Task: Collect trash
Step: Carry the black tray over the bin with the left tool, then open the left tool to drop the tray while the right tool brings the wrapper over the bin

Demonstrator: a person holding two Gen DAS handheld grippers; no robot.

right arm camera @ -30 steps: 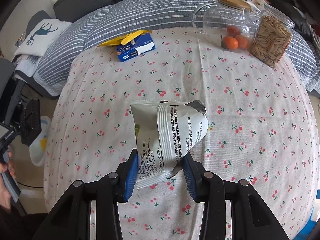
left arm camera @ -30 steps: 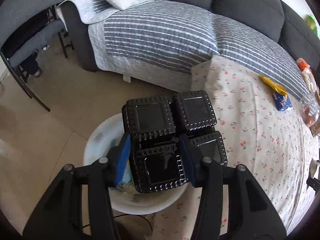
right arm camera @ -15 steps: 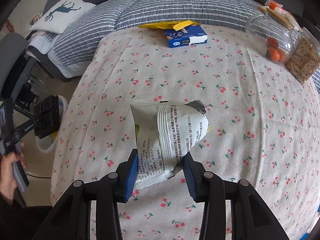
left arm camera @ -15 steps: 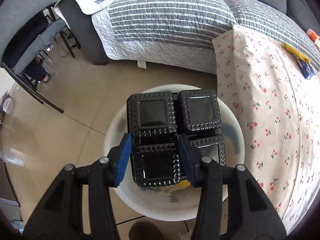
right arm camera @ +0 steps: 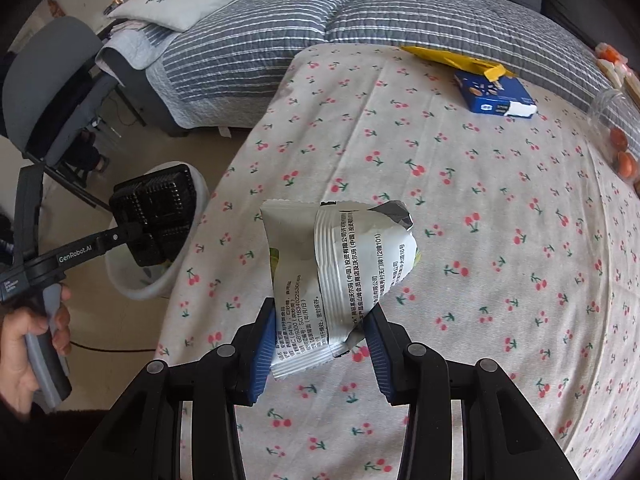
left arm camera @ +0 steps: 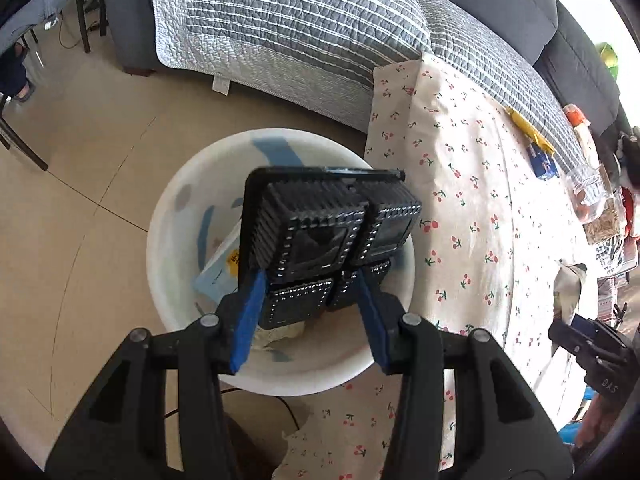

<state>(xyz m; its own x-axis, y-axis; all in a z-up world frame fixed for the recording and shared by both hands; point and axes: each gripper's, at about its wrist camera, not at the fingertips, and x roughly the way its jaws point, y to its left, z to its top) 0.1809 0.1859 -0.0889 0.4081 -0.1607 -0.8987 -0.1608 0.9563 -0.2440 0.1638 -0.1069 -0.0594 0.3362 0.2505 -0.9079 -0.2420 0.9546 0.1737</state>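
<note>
My left gripper [left arm camera: 310, 312] is shut on a black plastic food tray [left arm camera: 320, 236] and holds it tilted over the white bin [left arm camera: 176, 216] on the floor. The bin holds a light blue packet [left arm camera: 218, 268] and other scraps. The right wrist view shows the tray [right arm camera: 154, 216] above the bin [right arm camera: 136, 284]. My right gripper [right arm camera: 320, 344] is shut on a crumpled white snack wrapper [right arm camera: 340, 268], held above the cherry-print tablecloth [right arm camera: 480, 240].
A blue box [right arm camera: 494, 94] and a yellow wrapper [right arm camera: 452, 60] lie at the table's far side. Jars with oranges [right arm camera: 620, 148] stand at the right edge. A striped-covered sofa [left arm camera: 296, 28] and a chair [right arm camera: 52, 92] stand beyond the bin.
My left gripper has tipped the black tray forward and lower into the bin. My right gripper has carried the wrapper leftward toward the table's bin side.
</note>
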